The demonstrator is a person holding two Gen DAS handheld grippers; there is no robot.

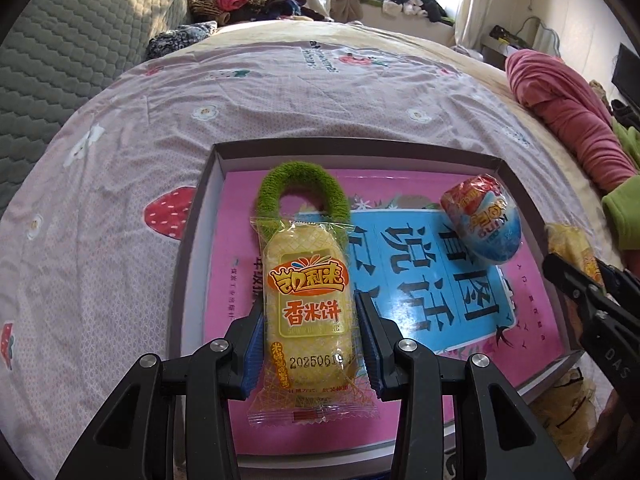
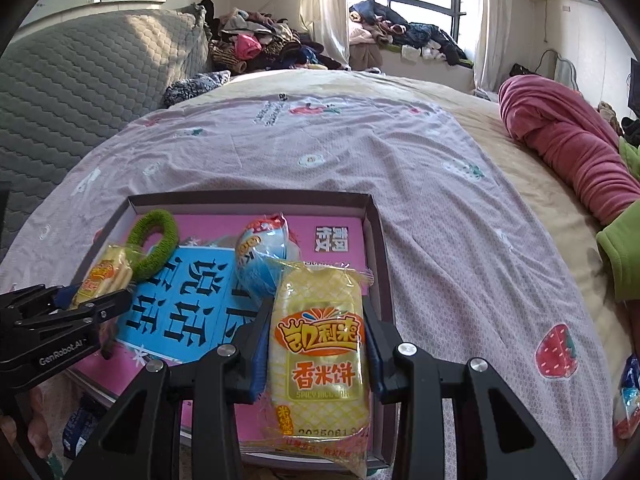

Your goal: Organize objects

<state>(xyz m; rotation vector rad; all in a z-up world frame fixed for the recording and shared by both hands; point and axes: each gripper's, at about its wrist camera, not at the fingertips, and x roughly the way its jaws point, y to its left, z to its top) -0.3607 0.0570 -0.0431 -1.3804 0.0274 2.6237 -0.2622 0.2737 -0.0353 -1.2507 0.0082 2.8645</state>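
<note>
Left claw (image 1: 311,320) is clamped on a yellow rice-cracker packet (image 1: 308,300), hanging over the tray's (image 1: 352,151) left side, its top overlapping the green hair tie (image 1: 302,188). Right claw (image 2: 316,344) squeezes a second cracker packet (image 2: 320,344) above the tray's near right corner, close to the wrapped egg toy (image 2: 260,256). Best bet, I'd say: lower each packet flat onto the pink book (image 1: 240,200), clear of tie and egg, then let go gently.

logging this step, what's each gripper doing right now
left gripper: shut on a rice cracker packet
right gripper: shut on another rice cracker packet
</note>
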